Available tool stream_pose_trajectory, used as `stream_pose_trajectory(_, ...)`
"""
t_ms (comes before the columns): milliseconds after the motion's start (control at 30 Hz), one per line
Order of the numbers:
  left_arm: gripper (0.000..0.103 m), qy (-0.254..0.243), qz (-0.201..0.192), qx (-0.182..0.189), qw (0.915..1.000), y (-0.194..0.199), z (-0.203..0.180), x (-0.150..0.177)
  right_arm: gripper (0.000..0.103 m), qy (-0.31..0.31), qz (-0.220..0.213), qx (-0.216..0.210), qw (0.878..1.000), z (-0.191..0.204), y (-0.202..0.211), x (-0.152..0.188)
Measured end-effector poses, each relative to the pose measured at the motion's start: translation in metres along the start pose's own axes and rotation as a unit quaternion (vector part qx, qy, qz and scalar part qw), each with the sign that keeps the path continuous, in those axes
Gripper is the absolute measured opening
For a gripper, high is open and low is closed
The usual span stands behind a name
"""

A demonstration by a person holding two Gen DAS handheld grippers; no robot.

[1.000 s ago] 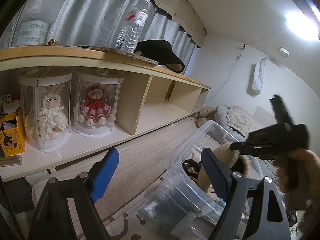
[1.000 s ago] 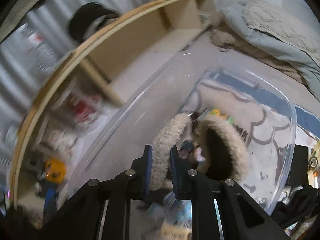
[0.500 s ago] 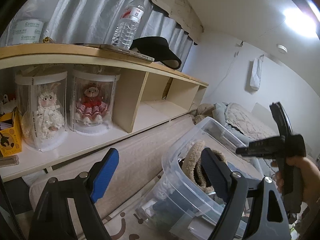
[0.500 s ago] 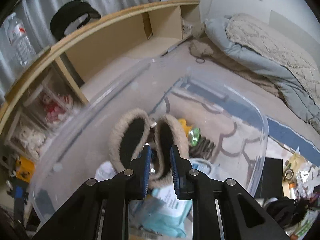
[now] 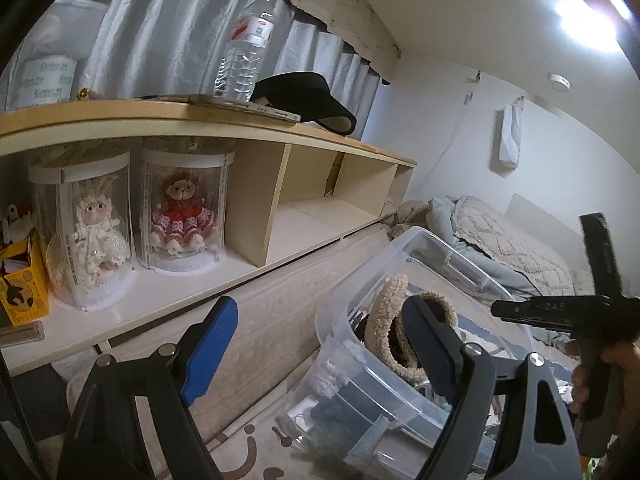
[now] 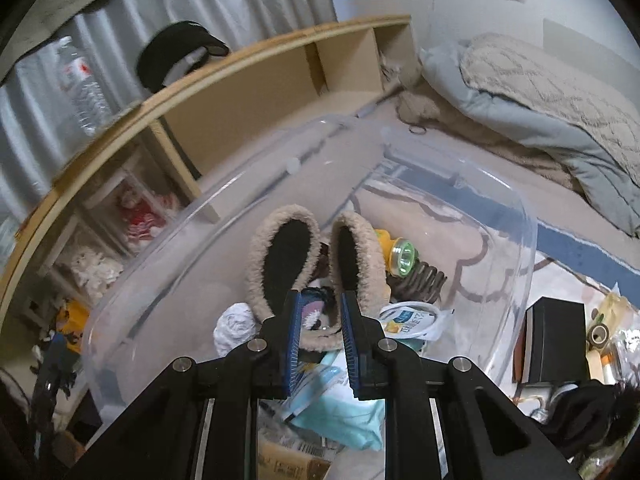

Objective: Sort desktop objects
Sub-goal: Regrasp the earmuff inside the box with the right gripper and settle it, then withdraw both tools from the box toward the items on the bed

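Fleecy beige trim rings the two ear pads of a pair of earmuffs (image 6: 316, 256), each pad an oval with a black plush centre; they stand side by side, open faces turned partly toward each other, inside a clear plastic bin (image 6: 516, 216) with rounded corners and a thick rim. The right claw (image 6: 320, 340) sits just over the bin with its blue ribbed pads drawn as close as they go; a narrow gap is left between them, and nothing is pinched there, the earmuffs lying just beyond the tips. Around the earmuffs in the bin lie a green-lensed flashlight with a yellow body (image 6: 402, 258), a dark coiled thing, a crumpled white cloth, a pale blue soft pack and a round white packet with blue print too small to read. The left claw (image 5: 320, 352) hangs wide open and empty near the bin's corner, its blue pads well apart. Behind it a wooden shelf (image 5: 168, 114) carries a ribbed clear water bottle (image 5: 246, 52) with a red-and-white label I cannot read, a black visor (image 5: 308, 100) and a thin grey slab. Under the shelf two clear round cases hold dolls, one in white lace (image 5: 96, 232), one in red (image 5: 182, 216), beside a yellow box (image 5: 22, 288). A quilted grey-and-beige blanket (image 6: 552, 92) lies heaped on the floor beyond the bin, and a black box (image 6: 558, 344) sits beside it.
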State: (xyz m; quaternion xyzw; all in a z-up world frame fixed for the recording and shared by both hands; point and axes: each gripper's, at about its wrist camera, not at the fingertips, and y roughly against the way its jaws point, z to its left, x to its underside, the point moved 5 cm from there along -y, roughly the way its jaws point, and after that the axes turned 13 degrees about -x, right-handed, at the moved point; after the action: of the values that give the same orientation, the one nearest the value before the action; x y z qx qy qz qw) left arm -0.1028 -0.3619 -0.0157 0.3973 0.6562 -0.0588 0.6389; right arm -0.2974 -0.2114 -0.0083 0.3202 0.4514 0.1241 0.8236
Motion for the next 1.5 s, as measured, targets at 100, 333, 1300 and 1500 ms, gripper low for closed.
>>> stream_pose_trajectory(100, 0.085, -0.009, 0.0, -0.001, 1.0, 0.001, -0.007, 0.002, 0.02, 0.004, -0.022, -0.011, 1.0, 0.004, 0.014, 0.006)
stream_pose_trajectory(333, 0.087, -0.033, -0.005, 0.001, 0.9995, 0.007, -0.023, 0.004, 0.036, 0.021, -0.057, -0.018, 0.998, 0.009, 0.036, 0.018)
stream_pose_trajectory(1300, 0.103, -0.115, -0.028, 0.021, 0.9928, 0.035, -0.09, 0.016, 0.103, 0.081, -0.2, 0.061, 0.975, -0.009, 0.132, 0.059)
stream_pose_trajectory(1500, 0.103, -0.122, -0.027, 0.055, 0.9907, 0.046, -0.113, 0.023, 0.103, 0.068, -0.229, 0.102, 0.966, -0.032, 0.173, 0.079)
